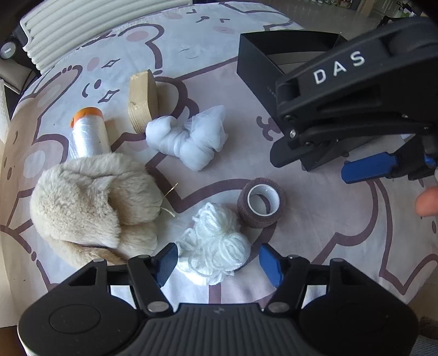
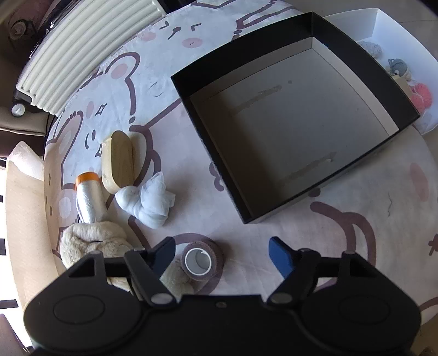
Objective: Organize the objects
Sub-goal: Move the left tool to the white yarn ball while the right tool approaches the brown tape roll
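A loose white yarn bundle lies on the bear-print cloth between the blue fingers of my left gripper. The jaws stand open around it, with a small gap showing on the right side. A brown bandage roll stands just beyond the yarn. In the right wrist view the same roll sits between the fingers of my right gripper, close to the left finger and untouched; the jaws are open. An empty black box stands beyond it. A blue fingertip of the right gripper shows in the left wrist view.
On the left lie a cream plush toy, a plastic film roll with an orange cap, a wooden block and a knotted white mesh bundle. A white tray with crocheted items stands behind the box. A ribbed white panel borders the table's far left.
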The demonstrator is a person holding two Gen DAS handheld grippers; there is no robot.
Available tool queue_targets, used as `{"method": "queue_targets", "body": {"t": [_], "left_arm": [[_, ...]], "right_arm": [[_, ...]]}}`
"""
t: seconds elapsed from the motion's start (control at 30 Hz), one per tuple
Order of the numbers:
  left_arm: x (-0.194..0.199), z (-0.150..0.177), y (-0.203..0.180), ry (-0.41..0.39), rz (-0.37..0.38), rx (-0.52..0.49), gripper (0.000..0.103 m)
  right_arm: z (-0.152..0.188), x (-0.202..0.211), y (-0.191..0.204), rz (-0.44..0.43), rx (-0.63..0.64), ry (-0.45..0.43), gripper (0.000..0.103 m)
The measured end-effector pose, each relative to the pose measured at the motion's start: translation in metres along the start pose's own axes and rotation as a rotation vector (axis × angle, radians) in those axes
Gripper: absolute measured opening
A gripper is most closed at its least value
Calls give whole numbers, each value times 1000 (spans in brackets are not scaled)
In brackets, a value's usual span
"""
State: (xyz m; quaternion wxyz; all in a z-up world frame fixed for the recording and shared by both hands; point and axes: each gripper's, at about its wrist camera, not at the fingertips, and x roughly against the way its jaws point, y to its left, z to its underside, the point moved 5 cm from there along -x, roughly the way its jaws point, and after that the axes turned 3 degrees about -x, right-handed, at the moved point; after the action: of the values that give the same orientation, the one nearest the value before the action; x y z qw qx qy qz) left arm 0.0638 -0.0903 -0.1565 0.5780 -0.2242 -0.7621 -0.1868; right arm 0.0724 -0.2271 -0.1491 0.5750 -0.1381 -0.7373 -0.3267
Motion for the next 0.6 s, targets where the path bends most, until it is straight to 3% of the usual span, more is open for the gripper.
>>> {"method": "queue_targets", "body": {"t": [0.1, 0.6], "left_arm": [[-5, -1, 1, 2, -14, 9, 60], [-13, -3, 9, 1, -1, 29, 51]], "right_arm": [[0, -3, -1, 7, 5, 6, 73], [4, -10, 5, 15, 55, 18, 68]]}}
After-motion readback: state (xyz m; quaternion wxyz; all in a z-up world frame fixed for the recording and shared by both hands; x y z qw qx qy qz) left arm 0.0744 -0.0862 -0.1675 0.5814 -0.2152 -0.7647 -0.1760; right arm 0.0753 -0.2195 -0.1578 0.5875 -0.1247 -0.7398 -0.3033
